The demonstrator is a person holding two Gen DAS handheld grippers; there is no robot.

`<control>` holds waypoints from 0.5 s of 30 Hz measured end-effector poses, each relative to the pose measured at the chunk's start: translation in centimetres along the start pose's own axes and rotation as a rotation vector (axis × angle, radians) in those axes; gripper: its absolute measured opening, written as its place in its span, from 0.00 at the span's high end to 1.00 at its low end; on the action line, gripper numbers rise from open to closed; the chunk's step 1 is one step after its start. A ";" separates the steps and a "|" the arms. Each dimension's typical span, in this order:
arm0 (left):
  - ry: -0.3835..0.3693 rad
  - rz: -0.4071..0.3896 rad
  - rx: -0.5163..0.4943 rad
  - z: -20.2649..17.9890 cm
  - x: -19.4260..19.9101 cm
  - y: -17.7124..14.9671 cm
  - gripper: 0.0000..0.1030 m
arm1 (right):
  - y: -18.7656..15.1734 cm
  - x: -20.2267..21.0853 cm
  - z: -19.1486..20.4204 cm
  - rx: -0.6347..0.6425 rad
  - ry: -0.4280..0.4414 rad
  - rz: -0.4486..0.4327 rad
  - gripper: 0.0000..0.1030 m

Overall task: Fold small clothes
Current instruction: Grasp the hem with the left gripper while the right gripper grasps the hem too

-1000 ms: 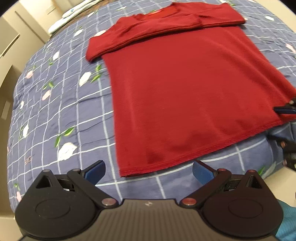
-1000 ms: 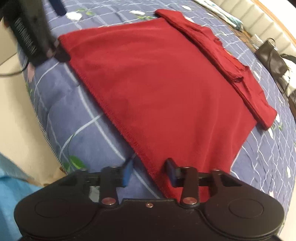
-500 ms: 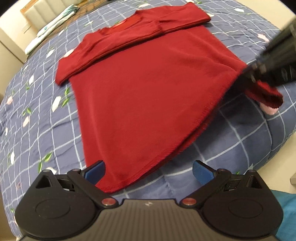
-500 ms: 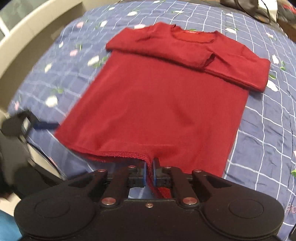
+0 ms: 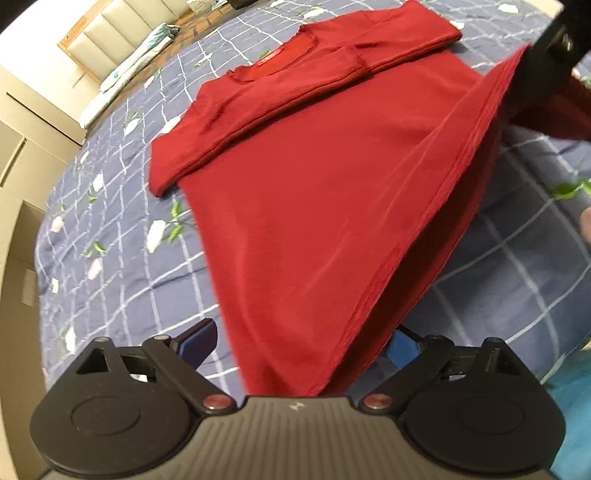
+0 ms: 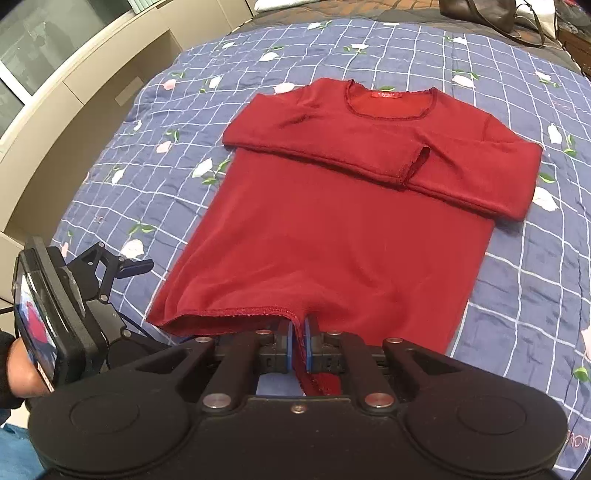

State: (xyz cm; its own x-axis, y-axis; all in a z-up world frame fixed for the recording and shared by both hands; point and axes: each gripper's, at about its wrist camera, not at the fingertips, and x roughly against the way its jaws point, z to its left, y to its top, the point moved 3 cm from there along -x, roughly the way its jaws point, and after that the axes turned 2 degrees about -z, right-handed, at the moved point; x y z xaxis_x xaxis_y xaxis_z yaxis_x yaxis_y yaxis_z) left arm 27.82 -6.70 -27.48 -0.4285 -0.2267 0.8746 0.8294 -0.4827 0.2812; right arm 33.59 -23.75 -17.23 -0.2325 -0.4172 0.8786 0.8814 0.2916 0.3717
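Note:
A red long-sleeved shirt [image 5: 314, 184] [image 6: 332, 240] lies front up on the blue checked quilt [image 6: 166, 129], both sleeves folded across the chest. My right gripper [image 6: 299, 347] is shut on the bottom hem near its right corner and holds that edge off the bed. In the left wrist view the right gripper [image 5: 550, 55] shows at the upper right with the hem raised. My left gripper [image 5: 299, 345] is open, and the hem's left corner lies between its blue fingers [image 5: 195, 341]. The left gripper [image 6: 125, 266] sits at the shirt's lower left.
The near edge of the bed runs just behind both grippers. A padded headboard [image 5: 110, 37] and a folded cloth lie beyond the collar. A dark handbag [image 6: 476, 11] sits at the far end. Beige cabinets [image 6: 74, 92] line the left side. A hand [image 6: 18, 365] holds the left gripper.
My right gripper closed on the hem and lifted it off the quilt. My left gripper moved in until the hem's left corner came between its open fingers.

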 end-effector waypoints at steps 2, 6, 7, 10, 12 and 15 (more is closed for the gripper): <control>0.013 0.011 -0.013 0.3 -0.1 0.0 0.13 | 0.3 0.1 -0.4 -0.005 0.014 0.003 0.94; 0.027 0.014 -0.036 0.8 0.1 0.5 0.42 | 1.1 0.1 -1.3 -0.005 0.043 0.016 0.94; 0.026 0.008 -0.039 1.0 0.3 0.7 0.48 | 1.3 0.2 -1.5 0.000 0.049 0.017 0.94; 0.010 -0.016 -0.022 1.7 1.1 1.4 0.79 | 2.0 0.2 -2.3 0.010 0.073 0.020 0.94; -0.004 -0.027 0.007 2.4 1.7 2.0 0.89 | 2.5 0.2 -2.8 0.021 0.080 0.017 0.94; -0.009 -0.024 0.046 4.0 2.0 3.4 0.95 | 3.5 0.4 -3.6 0.031 0.081 0.012 0.94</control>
State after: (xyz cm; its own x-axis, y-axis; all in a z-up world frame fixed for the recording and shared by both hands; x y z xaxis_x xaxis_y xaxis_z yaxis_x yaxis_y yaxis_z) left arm 31.21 -5.48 -23.17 -0.4458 -0.2078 0.8707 0.8345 -0.4484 0.3202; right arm 38.04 -26.05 -16.67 -0.1865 -0.4817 0.8563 0.8705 0.3230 0.3713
